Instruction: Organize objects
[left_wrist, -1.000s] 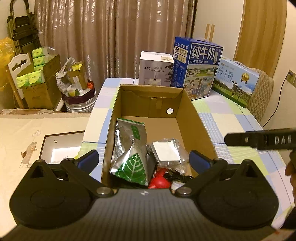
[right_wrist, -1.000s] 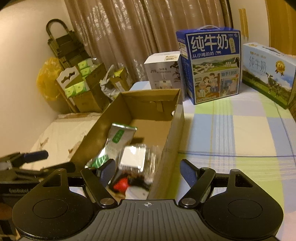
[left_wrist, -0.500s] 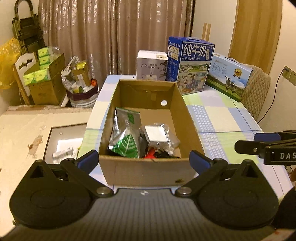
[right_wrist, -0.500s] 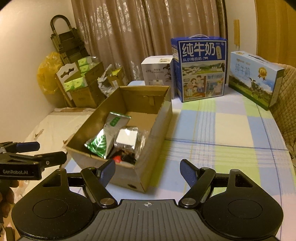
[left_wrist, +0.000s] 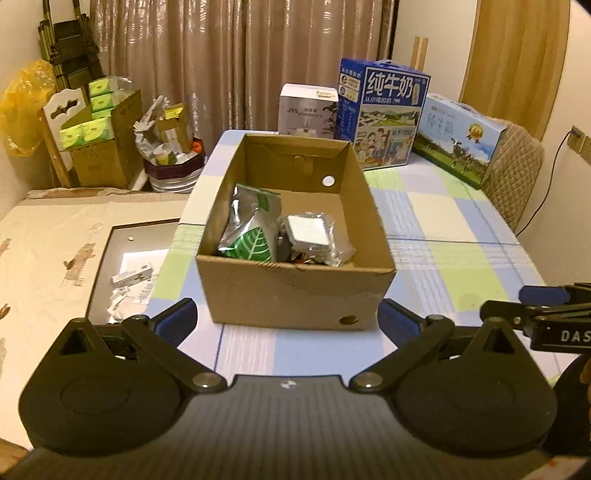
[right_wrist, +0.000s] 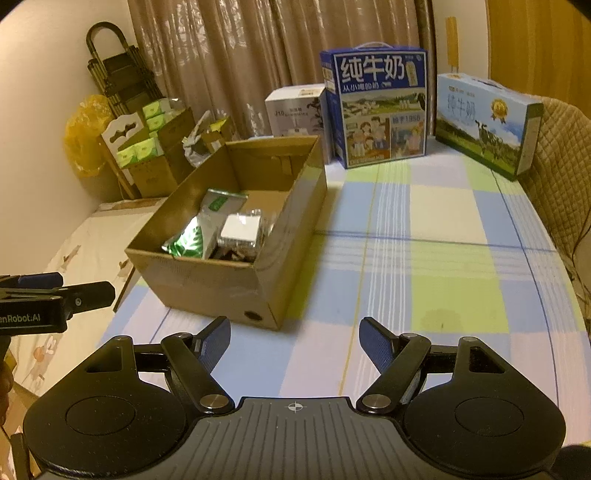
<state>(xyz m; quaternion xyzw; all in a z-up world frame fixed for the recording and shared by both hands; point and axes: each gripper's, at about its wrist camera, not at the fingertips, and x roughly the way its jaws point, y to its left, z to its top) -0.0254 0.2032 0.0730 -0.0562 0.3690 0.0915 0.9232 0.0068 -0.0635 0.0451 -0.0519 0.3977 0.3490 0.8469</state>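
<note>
The left gripper (left_wrist: 286, 320) stood wide open, holding nothing, just short of the cardboard box (left_wrist: 295, 291) near the table's (right_wrist: 424, 258) left edge. The right gripper (right_wrist: 294, 338) gaped equally wide, empty, above bare cloth.

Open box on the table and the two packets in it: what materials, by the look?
Box: brown corrugated cardboard, matte; a punched hole shows in its wall. Leaf-print packet: probably metallised foil, silver, creased. Packet beside it: shiny wrap, foil or clear film, around something white; can't tell which.
</note>
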